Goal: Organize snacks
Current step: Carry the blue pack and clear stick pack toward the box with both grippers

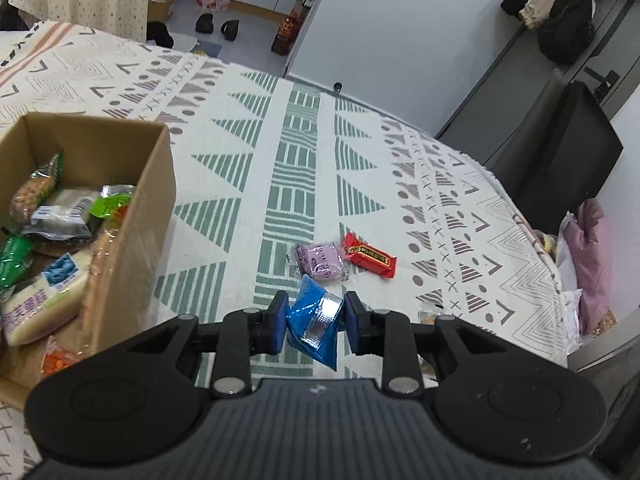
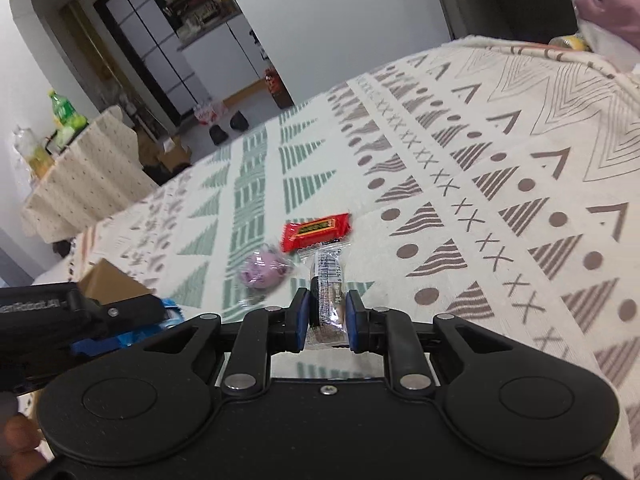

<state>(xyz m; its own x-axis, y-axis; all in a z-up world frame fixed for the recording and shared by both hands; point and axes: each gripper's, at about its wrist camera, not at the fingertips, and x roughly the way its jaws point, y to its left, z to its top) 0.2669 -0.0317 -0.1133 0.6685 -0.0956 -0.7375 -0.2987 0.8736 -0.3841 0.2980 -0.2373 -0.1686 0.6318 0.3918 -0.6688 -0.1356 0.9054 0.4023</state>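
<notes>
The left gripper (image 1: 316, 322) is closed on a blue packet (image 1: 314, 322), the right gripper (image 2: 325, 320) on a clear-wrapped bar (image 2: 326, 300). Both need a firm carry to the cardboard box (image 1: 132, 240) at the left; 2 snacks, the red bar (image 1: 370, 255) and the purple packet (image 1: 320, 261), wait on the cloth.

Left gripper (image 1: 316, 322) pinches a blue packet (image 1: 314, 320) low centre; cardboard box (image 1: 132, 216) sits at left, full of snacks.

patterned bedspread (image 1: 304, 128), pale walls (image 1: 400, 20), dark cabinet (image 1: 560, 152), draped table (image 2: 80, 184)
</notes>
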